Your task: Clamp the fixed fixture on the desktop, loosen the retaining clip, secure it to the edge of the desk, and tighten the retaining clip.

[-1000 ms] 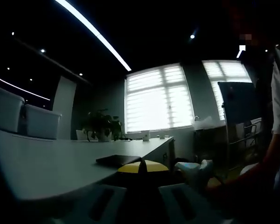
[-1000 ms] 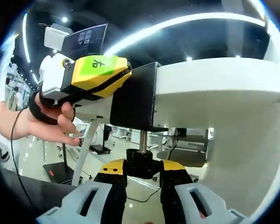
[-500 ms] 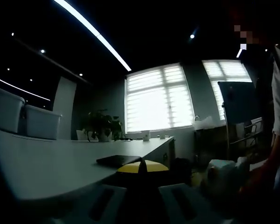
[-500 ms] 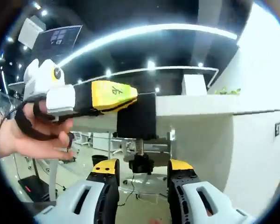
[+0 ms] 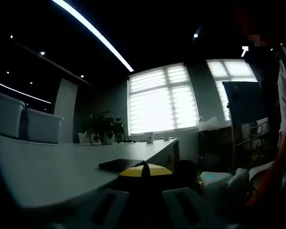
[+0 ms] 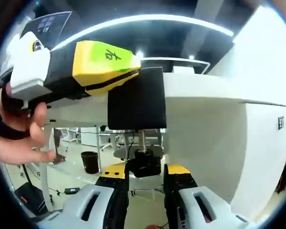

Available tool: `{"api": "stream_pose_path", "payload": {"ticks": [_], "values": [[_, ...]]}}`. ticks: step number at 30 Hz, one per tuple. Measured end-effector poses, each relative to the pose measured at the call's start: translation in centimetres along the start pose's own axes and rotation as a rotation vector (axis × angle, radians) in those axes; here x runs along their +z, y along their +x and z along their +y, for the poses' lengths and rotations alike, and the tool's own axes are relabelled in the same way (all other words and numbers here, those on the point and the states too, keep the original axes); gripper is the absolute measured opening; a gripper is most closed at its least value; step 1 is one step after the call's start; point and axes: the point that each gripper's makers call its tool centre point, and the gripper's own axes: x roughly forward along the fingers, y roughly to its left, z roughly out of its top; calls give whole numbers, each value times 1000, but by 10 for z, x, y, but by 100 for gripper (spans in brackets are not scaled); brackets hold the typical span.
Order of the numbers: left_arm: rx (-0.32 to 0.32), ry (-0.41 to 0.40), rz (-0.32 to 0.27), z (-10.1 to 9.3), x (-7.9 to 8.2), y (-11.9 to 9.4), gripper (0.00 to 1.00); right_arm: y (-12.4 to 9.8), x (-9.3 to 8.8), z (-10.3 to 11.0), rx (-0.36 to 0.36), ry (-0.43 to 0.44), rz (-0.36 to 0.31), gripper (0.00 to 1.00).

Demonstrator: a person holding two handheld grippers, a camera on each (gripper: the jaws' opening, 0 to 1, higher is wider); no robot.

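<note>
Centrally in the right gripper view, the right gripper [image 6: 145,177] is clamping its jaws on the black screw knob [image 6: 144,164] under the black fixture [image 6: 136,104], which is sitting on the white bench edge [image 6: 200,90]. Upper left, the left gripper [image 6: 100,64] is gripping the fixture, jaws closed on it.

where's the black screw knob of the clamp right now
In the right gripper view, the knob sits low in the middle, between the right gripper's yellow-tipped jaws, just under the black clamp on the white desk edge.

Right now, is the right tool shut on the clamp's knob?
Shut on it: the right tool grips the black knob, both jaws touching.
</note>
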Motion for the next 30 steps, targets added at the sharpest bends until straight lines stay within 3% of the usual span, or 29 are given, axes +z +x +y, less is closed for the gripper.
{"api": "stream_pose_path", "payload": {"ticks": [7,8,18,25,30], "values": [[3,-4,-5,2,1,-2,1,2,2,-4,33,-33,-18,25],[2,-2,-4,2,1,-2,1,3,2,0,67,-6,-17,24],[-5,2,5,2,0,0,1,2,2,5,364,-33,-62,24],[-3,-3,-5,2,0,0,1,-1,0,13,584,11,-43,24],[-6,-4,-5,3,0,1,1,0,0,12,623,1,-34,25]]}}
